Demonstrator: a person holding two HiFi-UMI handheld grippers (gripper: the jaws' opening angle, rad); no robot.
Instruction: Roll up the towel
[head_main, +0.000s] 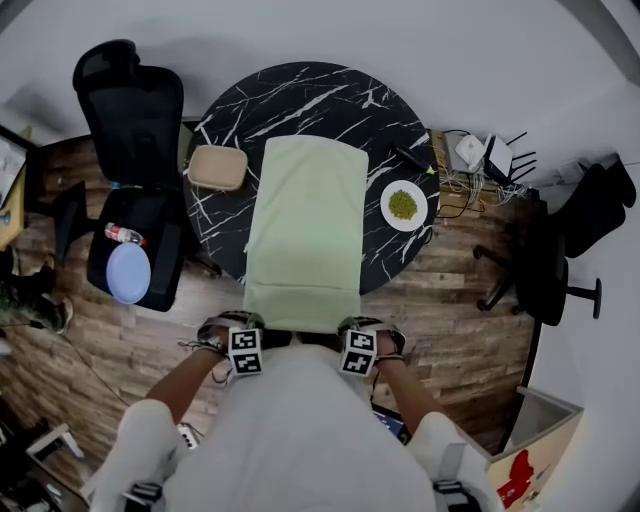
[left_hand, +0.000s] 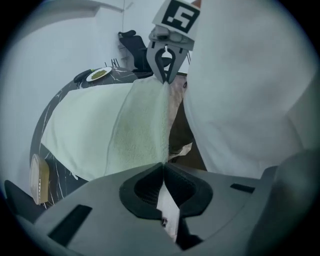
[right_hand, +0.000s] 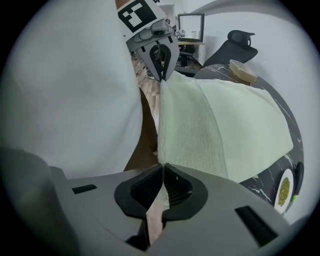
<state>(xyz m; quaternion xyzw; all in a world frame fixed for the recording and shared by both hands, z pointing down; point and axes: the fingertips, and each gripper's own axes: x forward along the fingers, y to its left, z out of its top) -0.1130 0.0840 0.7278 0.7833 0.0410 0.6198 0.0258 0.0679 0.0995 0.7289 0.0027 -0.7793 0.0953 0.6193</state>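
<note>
A pale green towel (head_main: 305, 225) lies lengthwise across the round black marble table (head_main: 300, 95), and its near end hangs over the edge towards me. My left gripper (head_main: 244, 335) is shut on the towel's near left corner, and my right gripper (head_main: 360, 337) is shut on the near right corner. In the left gripper view the cloth (left_hand: 100, 125) runs into the closed jaws (left_hand: 163, 169), and the right gripper (left_hand: 165, 75) pinches the far corner. The right gripper view mirrors this: towel (right_hand: 225, 125) is in its jaws (right_hand: 161, 169), with the left gripper (right_hand: 161, 74) across. The near edge is stretched between both grippers, close to my white shirt.
A tan oval box (head_main: 217, 167) sits on the table left of the towel. A white plate of green food (head_main: 404, 206) and a dark pen (head_main: 412, 160) sit to the right. A black office chair (head_main: 130, 110) holding a blue disc (head_main: 128, 272) stands at the left, another chair (head_main: 560, 260) and cables (head_main: 480, 160) at the right.
</note>
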